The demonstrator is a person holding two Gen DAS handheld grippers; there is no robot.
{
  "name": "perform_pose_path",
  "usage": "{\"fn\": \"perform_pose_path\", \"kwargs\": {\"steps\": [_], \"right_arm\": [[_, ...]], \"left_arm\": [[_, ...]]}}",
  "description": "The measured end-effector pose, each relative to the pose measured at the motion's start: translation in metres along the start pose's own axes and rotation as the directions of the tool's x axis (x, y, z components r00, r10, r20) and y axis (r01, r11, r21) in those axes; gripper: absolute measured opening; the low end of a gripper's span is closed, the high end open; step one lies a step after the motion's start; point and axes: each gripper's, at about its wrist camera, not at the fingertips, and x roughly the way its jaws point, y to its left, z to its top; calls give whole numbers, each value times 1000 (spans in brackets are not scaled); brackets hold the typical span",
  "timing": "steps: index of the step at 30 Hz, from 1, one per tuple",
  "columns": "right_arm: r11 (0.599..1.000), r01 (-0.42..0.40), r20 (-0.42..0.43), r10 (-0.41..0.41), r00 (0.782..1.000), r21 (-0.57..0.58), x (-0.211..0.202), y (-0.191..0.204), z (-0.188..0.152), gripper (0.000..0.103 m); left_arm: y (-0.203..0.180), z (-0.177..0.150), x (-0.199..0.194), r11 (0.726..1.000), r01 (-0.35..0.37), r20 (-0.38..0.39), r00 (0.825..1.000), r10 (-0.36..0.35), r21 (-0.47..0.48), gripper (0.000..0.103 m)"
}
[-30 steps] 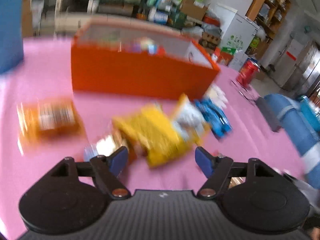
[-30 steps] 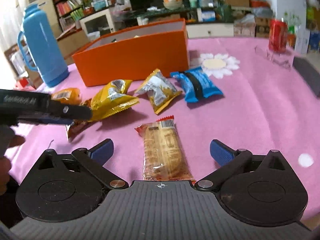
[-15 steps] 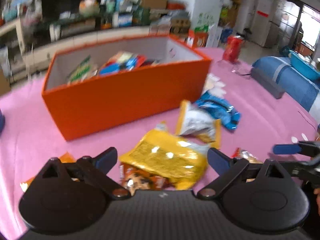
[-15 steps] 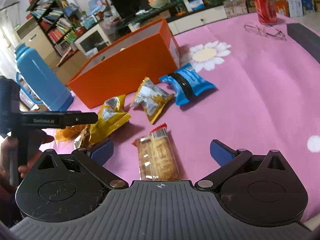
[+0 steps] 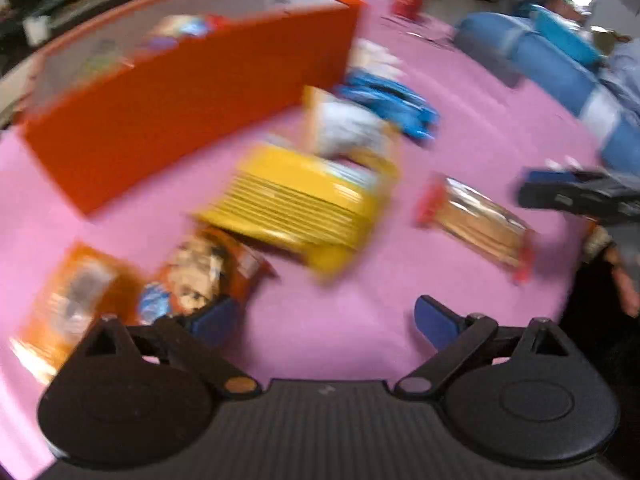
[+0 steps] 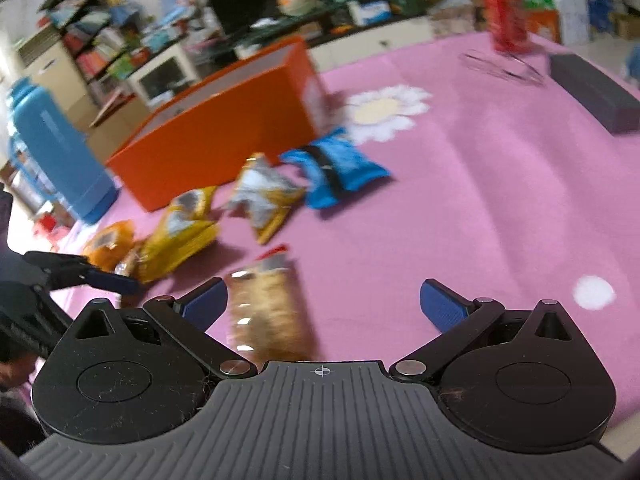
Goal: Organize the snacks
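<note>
An orange box (image 5: 192,108) (image 6: 224,136) with several snacks inside stands on the pink tablecloth. Loose packets lie in front of it: a yellow bag (image 5: 300,204) (image 6: 180,236), a silver-and-yellow bag (image 5: 352,128) (image 6: 264,196), a blue packet (image 5: 392,104) (image 6: 336,168), a clear cracker pack (image 5: 480,224) (image 6: 268,312), and orange packets (image 5: 200,276) (image 5: 68,304) (image 6: 108,240). My left gripper (image 5: 320,320) is open and empty, its left fingertip beside the orange packet. My right gripper (image 6: 324,304) is open and empty, with the cracker pack between its fingers.
A blue thermos (image 6: 52,152) stands left of the box. A red can (image 6: 504,16), glasses (image 6: 500,66) and a dark case (image 6: 592,96) sit at the far right. A blue cushion (image 5: 560,64) lies beyond the table. Shelves and clutter fill the background.
My left gripper has swung left and down, so the orange packets and cracker pack now show. My right gripper has moved closer over the cracker pack. Both stay open.
</note>
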Motion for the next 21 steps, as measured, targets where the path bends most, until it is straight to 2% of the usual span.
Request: {"fn": "perform_pose_path", "kwargs": {"steps": [2, 3, 5, 7, 10, 12, 15, 16, 18, 20, 21], "right_arm": [[999, -20, 7, 20, 1000, 50, -1, -6, 3, 91], [998, -31, 14, 30, 999, 60, -1, -7, 4, 91], [999, -35, 18, 34, 999, 39, 0, -2, 5, 91], [999, -32, 11, 32, 999, 2, 2, 5, 4, 91], [999, -28, 7, 29, 1000, -21, 4, 10, 3, 91], [999, -26, 7, 27, 1000, -23, 5, 12, 4, 91], [999, -7, 18, 7, 1000, -43, 3, 12, 4, 91], [999, 1, 18, 0, 1000, -47, 3, 12, 3, 91], [999, -5, 6, 5, 1000, -35, 4, 9, 3, 91], [1000, -21, -7, 21, 1000, -17, 6, 6, 3, 91], [1000, -24, -10, 23, 1000, -14, 6, 6, 3, 91]], "left_arm": [[16, 8, -16, 998, -60, 34, 998, 61, -31, 95], [23, 8, -26, 996, -62, 67, 996, 67, -69, 95], [27, -1, -41, 988, -26, 148, 988, 49, -154, 95], [17, -12, -46, 975, -36, 229, 970, 88, -221, 95], [1, -18, -33, 948, -2, 257, 962, 89, -319, 95], [-8, -17, -21, 902, 56, 271, 960, 69, -429, 95], [-16, -16, -4, 799, 99, 283, 955, 92, -593, 95], [-15, -14, 2, 764, 105, 278, 955, 100, -636, 95], [-14, -6, 16, 716, 74, 231, 965, 124, -694, 95], [-10, 2, 28, 689, 36, 190, 970, 149, -724, 95], [-11, 7, 29, 694, 16, 188, 967, 174, -720, 95]]}}
